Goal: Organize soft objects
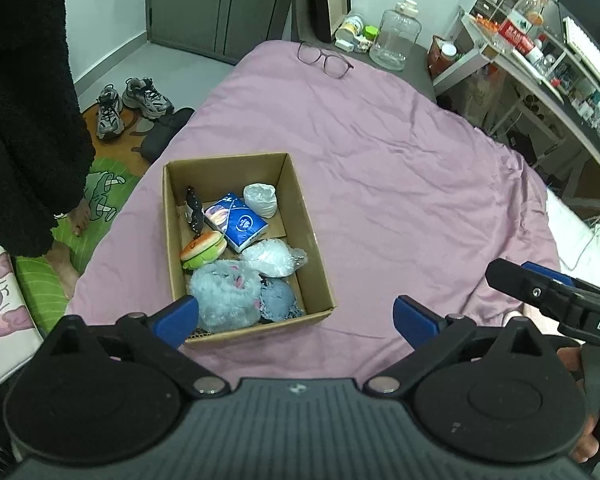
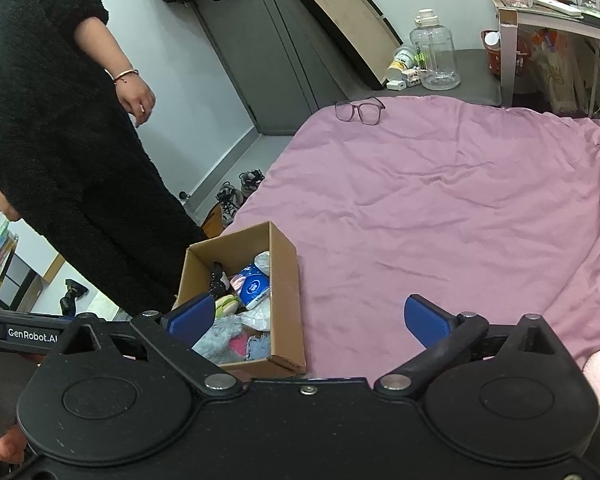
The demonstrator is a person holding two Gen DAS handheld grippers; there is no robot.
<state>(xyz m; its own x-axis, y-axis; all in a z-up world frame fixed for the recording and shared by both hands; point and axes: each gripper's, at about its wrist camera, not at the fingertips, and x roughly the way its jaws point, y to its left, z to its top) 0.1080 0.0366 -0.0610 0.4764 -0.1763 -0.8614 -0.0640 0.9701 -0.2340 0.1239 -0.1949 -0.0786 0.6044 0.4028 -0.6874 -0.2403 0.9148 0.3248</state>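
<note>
On the left I see a person in black (image 2: 60,140) standing by the bed (image 1: 380,160). The cardboard box (image 1: 236,332) sits near me on the pink sheet, holding plush toys (image 1: 224,296) and a tissue pack (image 1: 238,222). My left tool (image 1: 296,316) and right tool (image 2: 308,320) both gape wide, empty.

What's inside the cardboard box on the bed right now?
The cardboard box holds a fluffy blue plush, a burger toy, a blue tissue pack, two plastic-wrapped bundles, and a dark item. Anything beneath them is covered.
</note>
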